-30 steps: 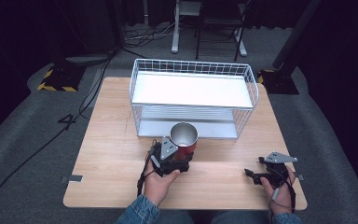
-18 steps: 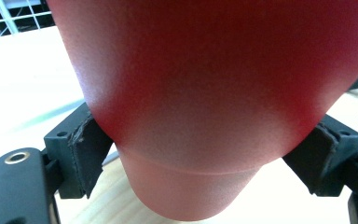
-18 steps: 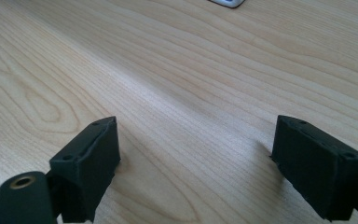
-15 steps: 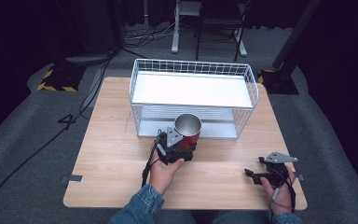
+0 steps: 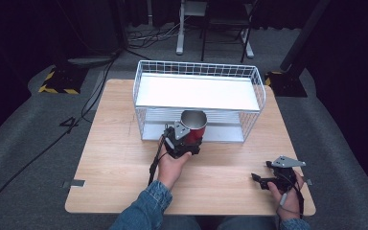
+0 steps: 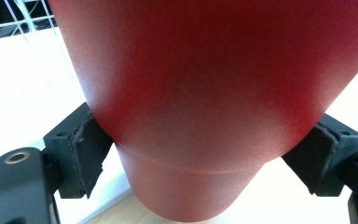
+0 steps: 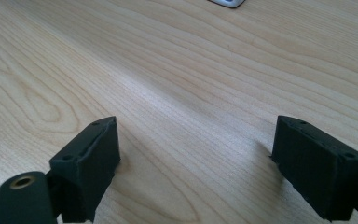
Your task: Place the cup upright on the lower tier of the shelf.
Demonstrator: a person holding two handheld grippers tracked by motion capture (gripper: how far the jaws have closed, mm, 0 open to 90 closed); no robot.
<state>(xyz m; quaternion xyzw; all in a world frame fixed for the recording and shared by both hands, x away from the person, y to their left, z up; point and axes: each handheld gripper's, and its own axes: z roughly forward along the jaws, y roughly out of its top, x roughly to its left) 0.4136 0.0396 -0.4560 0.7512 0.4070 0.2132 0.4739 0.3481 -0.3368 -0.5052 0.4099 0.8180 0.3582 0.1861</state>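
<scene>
1. Left gripper: its two black jaws are clamped on a red cup, one pad pressed against each side of the lower wall. The cup narrows below the pads, and a faint ridge runs around it there.
2. In the high view, the red cup stands upright with its open, grey-lined mouth facing up. It is held just in front of the wire basket, at the level of the lower shelf.
3. The left gripper sits just behind the cup on the person's side. The left hand holds it, with a denim sleeve behind the wrist.
4. Right gripper: its jaws stand wide apart with nothing between them. They lie low over the bare wooden table.
5. In the high view, the right gripper rests near the table's front right corner, held by the right hand, well apart from the cup.
6. The basket is white, two-tiered, and stands at the far middle of the table.
</scene>
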